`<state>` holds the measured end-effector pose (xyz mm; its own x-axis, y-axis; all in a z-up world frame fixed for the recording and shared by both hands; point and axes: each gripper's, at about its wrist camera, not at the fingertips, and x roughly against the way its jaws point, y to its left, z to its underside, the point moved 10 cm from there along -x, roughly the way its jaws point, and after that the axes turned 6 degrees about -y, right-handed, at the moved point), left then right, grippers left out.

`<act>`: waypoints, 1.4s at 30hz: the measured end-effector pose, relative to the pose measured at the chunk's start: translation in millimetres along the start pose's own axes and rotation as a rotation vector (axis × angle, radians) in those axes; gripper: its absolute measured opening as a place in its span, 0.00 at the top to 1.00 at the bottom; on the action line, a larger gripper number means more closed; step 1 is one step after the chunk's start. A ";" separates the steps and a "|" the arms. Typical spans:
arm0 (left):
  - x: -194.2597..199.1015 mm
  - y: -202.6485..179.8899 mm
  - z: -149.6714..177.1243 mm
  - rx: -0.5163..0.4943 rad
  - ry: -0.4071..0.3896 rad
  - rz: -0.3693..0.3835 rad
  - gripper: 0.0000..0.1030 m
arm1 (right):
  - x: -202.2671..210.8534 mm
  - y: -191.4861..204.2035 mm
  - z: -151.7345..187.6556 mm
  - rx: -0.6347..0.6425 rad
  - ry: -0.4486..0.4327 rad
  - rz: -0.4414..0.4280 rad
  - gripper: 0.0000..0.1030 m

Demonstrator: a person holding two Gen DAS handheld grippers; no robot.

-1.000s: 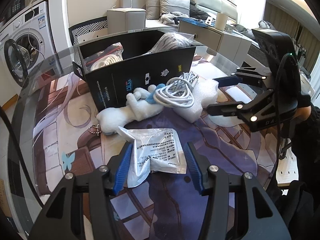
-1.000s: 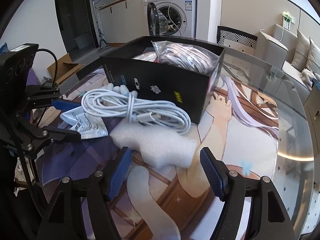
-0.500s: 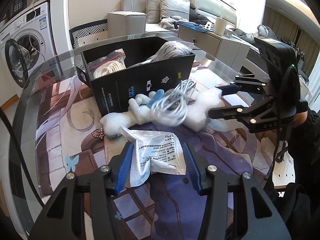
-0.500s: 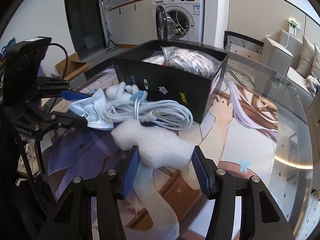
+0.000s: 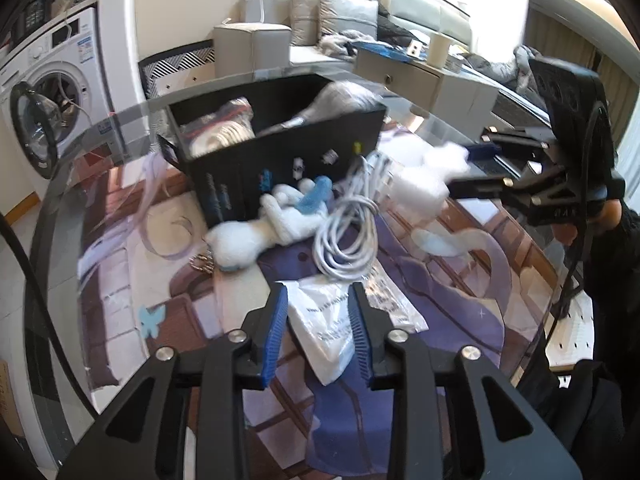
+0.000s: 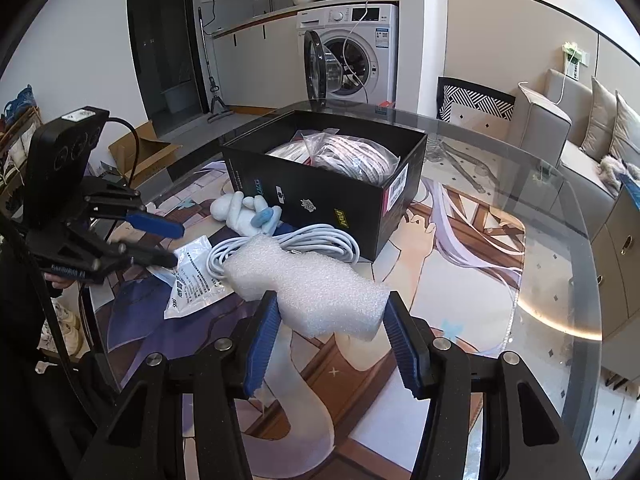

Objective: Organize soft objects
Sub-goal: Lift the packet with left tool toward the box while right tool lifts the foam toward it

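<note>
Right wrist view: our right hand-held gripper (image 6: 328, 332) has closed on the foam block (image 6: 308, 284), raised off the worktop (image 6: 480, 300); the cable (image 6: 320, 240) could snag. Our left hand-held gripper (image 5: 318, 326) seems clamped on the plastic bag (image 5: 332, 328), which may slip
</note>
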<state>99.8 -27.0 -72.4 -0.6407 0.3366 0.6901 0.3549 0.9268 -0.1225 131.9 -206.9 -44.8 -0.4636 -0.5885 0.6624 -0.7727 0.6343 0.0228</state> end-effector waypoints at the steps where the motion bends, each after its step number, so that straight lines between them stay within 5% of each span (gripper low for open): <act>1: -0.8 -2.4 0.7 -0.003 0.006 0.008 0.60 | 0.5 0.3 0.2 0.002 0.000 0.000 0.48; 2: -1.5 -4.1 1.0 -0.001 0.006 0.012 0.44 | 1.0 0.7 0.2 0.004 -0.001 0.000 0.48; 4: -5.1 -8.0 2.2 0.023 0.019 0.030 0.36 | 1.6 0.9 0.6 0.006 0.000 0.003 0.48; 6: -10.1 -9.2 4.3 0.044 0.033 0.019 0.17 | 1.3 0.4 1.0 0.004 0.001 0.005 0.48; 14: -37.4 -27.4 10.7 0.040 0.078 -0.060 0.06 | -0.1 -2.9 3.1 0.001 0.010 0.010 0.48; 19: -41.7 -31.7 12.0 -0.004 0.076 -0.131 0.11 | 0.2 -1.8 1.8 0.006 0.009 0.011 0.48; 21: -37.3 -30.8 10.9 -0.008 0.077 -0.125 0.34 | 0.0 -1.4 1.9 0.007 0.010 0.012 0.48; 29: -23.2 -20.5 14.0 -0.026 0.063 -0.098 0.60 | 1.0 1.4 1.4 0.014 0.007 0.007 0.48; 42: 13.0 2.4 16.8 0.072 -0.018 -0.064 0.61 | 11.6 10.3 -11.2 0.033 -0.039 0.012 0.48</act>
<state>80.8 -17.6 -75.7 -0.6731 0.2788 0.6850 0.2639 0.9558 -0.1298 123.3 -201.5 -28.5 -0.4888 -0.6004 0.6329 -0.7805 0.6250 -0.0098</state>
